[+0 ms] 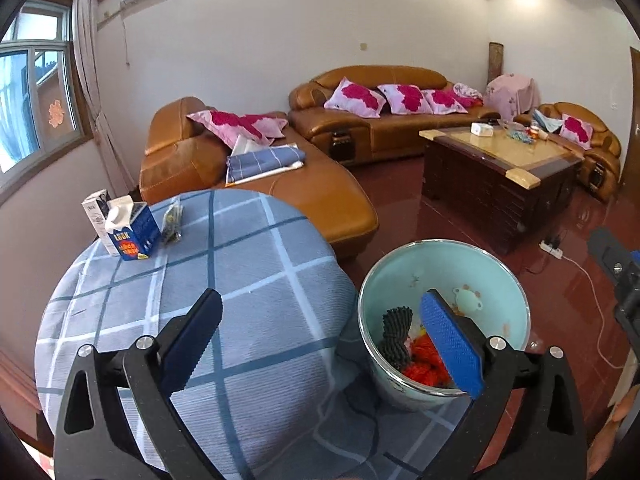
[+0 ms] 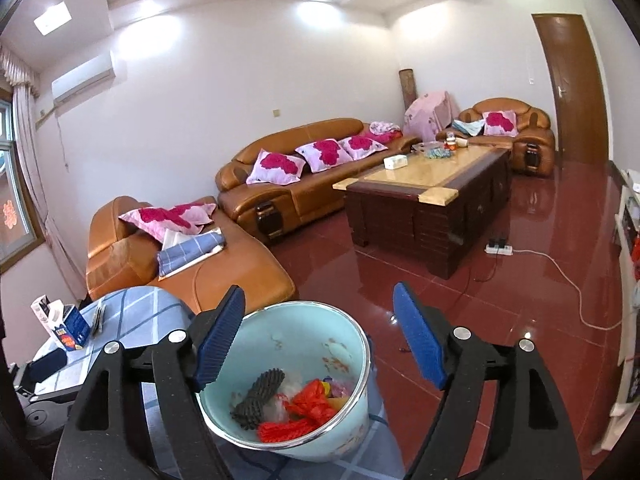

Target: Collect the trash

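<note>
Trash in basin | carton reads "LOOK"

Living room: white walls, glossy red tiled floor, tan leather sofas set with pink floral cushions, dark wooden coffee table, curtained window, wall air conditioner, brown door, ceiling lights lit.

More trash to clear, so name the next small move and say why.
Probably swing the left tool toward the blue carton at the table's far edge. Both tools hold nothing, the right tool hangs open over the bin, and the bin already holds red and dark scraps, while two cartons and a wrapper remain.
</note>
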A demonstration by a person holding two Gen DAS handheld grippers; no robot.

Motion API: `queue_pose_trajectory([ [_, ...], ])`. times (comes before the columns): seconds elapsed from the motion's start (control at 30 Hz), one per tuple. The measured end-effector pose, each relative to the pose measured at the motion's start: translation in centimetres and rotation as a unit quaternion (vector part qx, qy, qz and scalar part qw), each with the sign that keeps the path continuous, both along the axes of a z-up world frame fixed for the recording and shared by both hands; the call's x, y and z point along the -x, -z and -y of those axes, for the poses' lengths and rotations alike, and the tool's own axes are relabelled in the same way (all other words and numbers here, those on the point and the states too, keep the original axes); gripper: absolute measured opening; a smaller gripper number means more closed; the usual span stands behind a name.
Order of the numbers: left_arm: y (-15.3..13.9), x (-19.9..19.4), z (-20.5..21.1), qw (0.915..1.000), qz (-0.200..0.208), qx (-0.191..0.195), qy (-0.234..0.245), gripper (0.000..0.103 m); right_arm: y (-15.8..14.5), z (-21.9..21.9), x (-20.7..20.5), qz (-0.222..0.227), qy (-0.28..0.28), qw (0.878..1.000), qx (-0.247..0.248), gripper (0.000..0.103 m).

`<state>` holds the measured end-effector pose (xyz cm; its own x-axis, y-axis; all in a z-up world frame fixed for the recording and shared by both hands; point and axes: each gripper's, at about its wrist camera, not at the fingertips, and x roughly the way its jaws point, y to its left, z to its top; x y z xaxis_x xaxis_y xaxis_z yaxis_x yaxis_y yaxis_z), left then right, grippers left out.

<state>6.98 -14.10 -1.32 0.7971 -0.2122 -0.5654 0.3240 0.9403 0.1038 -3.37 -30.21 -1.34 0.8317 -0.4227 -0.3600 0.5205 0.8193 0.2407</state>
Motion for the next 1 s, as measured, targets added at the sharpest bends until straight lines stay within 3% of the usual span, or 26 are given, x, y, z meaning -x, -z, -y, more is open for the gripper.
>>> queue_pose_trajectory([
  [1.0, -0.9, 0.9, -0.7, 0.9997, 0.019, -0.008, -0.013, 0.097, -0.4, -0.4, 0.4, -0.001, -0.004, 1.0, -0.002, 0.077],
])
